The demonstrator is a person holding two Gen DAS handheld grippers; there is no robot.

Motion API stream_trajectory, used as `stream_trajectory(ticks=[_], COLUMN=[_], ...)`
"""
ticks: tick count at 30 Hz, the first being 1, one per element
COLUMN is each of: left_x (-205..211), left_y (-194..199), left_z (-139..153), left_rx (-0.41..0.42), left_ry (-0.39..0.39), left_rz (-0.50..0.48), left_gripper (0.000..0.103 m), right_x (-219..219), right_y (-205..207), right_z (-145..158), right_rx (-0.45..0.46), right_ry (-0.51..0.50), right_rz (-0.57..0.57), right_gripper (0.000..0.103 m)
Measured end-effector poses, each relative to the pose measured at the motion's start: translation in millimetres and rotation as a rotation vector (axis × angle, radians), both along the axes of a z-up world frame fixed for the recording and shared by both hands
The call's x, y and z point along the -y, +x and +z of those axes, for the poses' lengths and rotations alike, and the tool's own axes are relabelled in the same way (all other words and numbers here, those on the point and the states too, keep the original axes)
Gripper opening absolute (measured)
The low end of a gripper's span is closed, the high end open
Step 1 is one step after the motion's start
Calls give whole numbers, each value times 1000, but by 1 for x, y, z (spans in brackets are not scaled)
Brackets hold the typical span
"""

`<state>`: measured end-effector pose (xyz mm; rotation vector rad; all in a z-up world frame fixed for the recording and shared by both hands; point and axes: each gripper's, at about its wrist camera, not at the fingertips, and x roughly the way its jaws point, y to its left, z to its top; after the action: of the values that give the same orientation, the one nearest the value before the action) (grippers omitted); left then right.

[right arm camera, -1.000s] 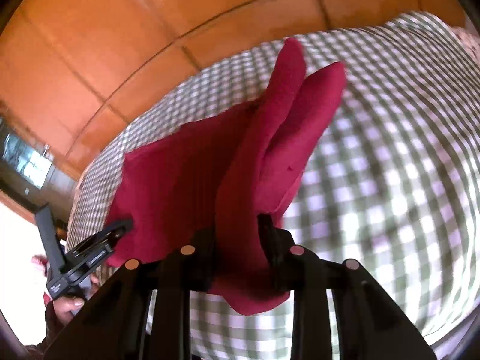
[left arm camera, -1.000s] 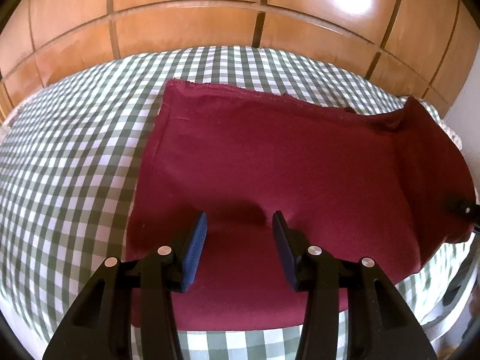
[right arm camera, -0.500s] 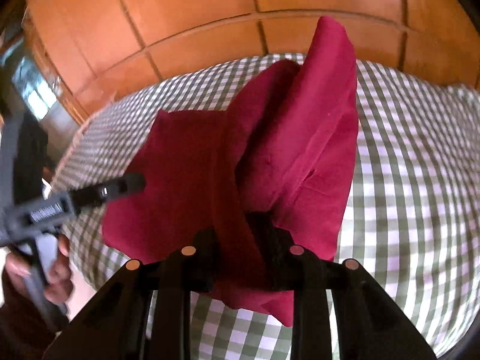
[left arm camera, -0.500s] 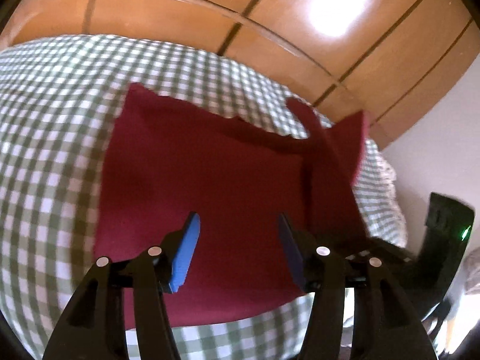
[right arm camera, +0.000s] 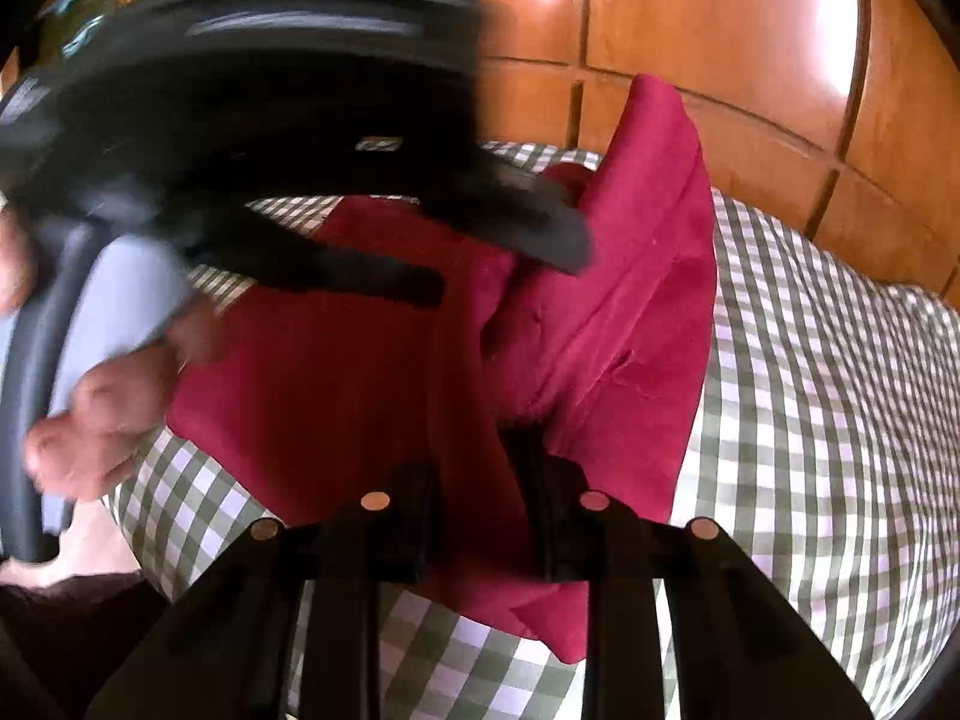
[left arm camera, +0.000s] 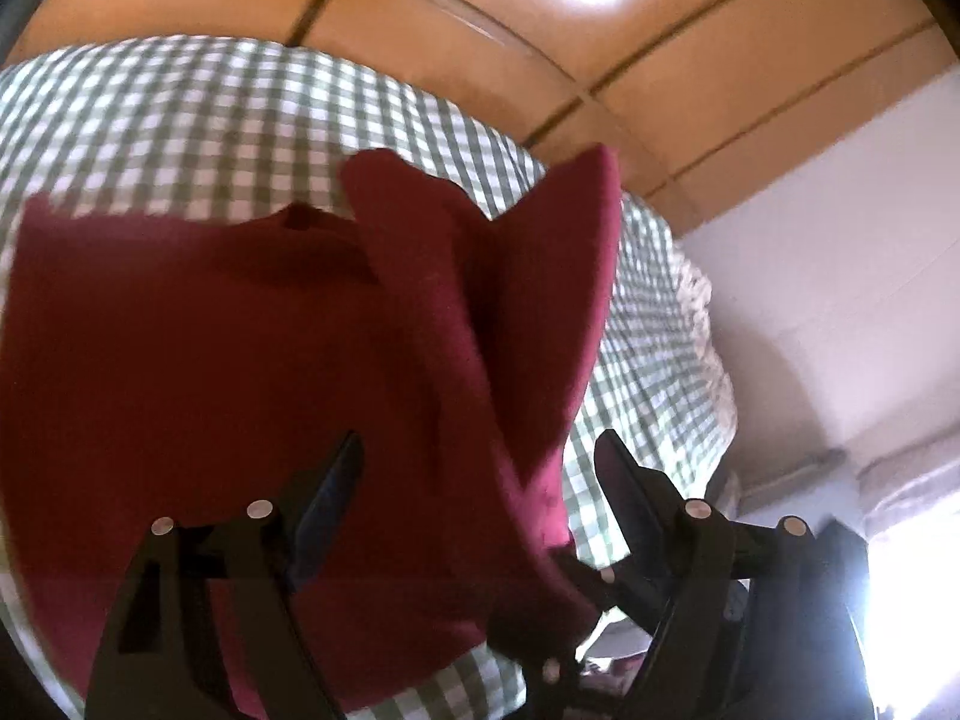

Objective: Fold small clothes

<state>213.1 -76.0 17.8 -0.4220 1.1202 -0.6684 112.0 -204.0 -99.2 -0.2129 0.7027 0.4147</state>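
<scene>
Right tongs (right arm camera: 480, 516) lifting pinched edge of red garment (left arm camera: 180, 372) off checked tabletop (left arm camera: 180, 108); left tongs (left arm camera: 480, 480) wide, just opened, gripping nothing.
Carry flap across squarely, lay edges flush, keep left tongs clear.

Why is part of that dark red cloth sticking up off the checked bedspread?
Nothing is damaged. The right gripper is pinching one end of the dark red cloth and lifting it, so it stands bunched above the green-and-white checked bedspread. The rest lies flat.
</scene>
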Motion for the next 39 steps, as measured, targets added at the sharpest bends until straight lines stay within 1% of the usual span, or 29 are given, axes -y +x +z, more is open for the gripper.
stream_trajectory(ticks=[1, 3, 4, 5, 6, 7, 8, 9, 10, 12, 13, 15, 17, 18, 19, 21, 22, 23, 24, 26, 28, 32, 34, 36, 38, 39], left_x=[11, 23, 32, 38, 44, 51, 51, 51, 51, 51, 49, 39, 31, 29, 28, 25, 24, 21, 20, 11, 0, -40, -62, -87, -113, -118], left_y=[7, 14, 18, 22, 25, 27, 26, 28, 27, 25, 23, 18, 16, 15, 14, 13, 10, 8, 6, 0, -4, -14, -16, -15, -15, -15], left_z=[0, 0, 0, -2, -4, -8, -10, -13, -14, -15, -15, -13, -9, -8, -5, 2, 8, 12, 17, 32, 43, 57, 53, 41, 20, 13], left_rx=[-4, 0, 4, 6, 8, 10, 12, 11, 13, 27, 35, 39, 53, 57, 64, 82, 97, 106, 118, 153, 178, 206, 206, 168, 118, 101], left_ry=[21, 53, 78, 99, 135, 195, 213, 210, 203, 197, 194, 191, 188, 188, 190, 193, 197, 200, 204, 225, 237, 262, 298, 317, 351, 359], left_rz=[-33, -69, -96, -107, -114, -119, -115, -105, -94, -79, -72, -64, -61, -60, -61, -62, -61, -60, -57, -47, -35, 22, 61, 117, 172, 184], left_gripper=[78, 78, 76, 69, 44, 34, 33, 31, 30, 27, 25, 23, 22, 21, 21, 20, 20, 20, 20, 19, 19, 19, 20, 19, 19, 20], right_x=[0, -2, -2, -3, -2, -1, 1, 4, 8, 20, 30, 55, 90, 105, 121, 131, 131, 125, 120, 96, 72, 32, 8, -15, -34, -44], right_y=[-2, -8, -9, -10, -10, -12, -14, -17, -21, -29, -32, -35, -35, -33, -29, -20, -14, -9, -7, -7, -13, -19, -19, -18, -15, -14], right_z=[-1, -4, -5, -6, -6, -7, -6, -5, -2, 0, 4, 12, 18, 18, 14, 5, -2, -10, -14, -18, -14, -6, -6, -12, -19, -23], right_rx=[11, 37, 44, 50, 52, 54, 54, 48, 37, 11, -32, -86, -112, -123, -130, -138, -156, -177, -187, -205, -189, -183, -196, -224, -235, -249], right_ry=[0, -8, -13, -13, -2, 8, 18, 37, 70, 119, 181, 315, 456, 512, 540, 498, 469, 441, 420, 380, 355, 345, 343, 324, 296, 285], right_rz=[8, 28, 35, 42, 49, 55, 61, 80, 108, 154, 194, 221, 188, 155, 92, 0, -26, -30, -25, 18, 72, 162, 207, 243, 264, 280], right_gripper=[27, 29, 30, 33, 37, 44, 53, 57, 60, 61, 64, 64, 64, 64, 62, 56, 53, 49, 48, 46, 46, 46, 46, 46, 46, 46])
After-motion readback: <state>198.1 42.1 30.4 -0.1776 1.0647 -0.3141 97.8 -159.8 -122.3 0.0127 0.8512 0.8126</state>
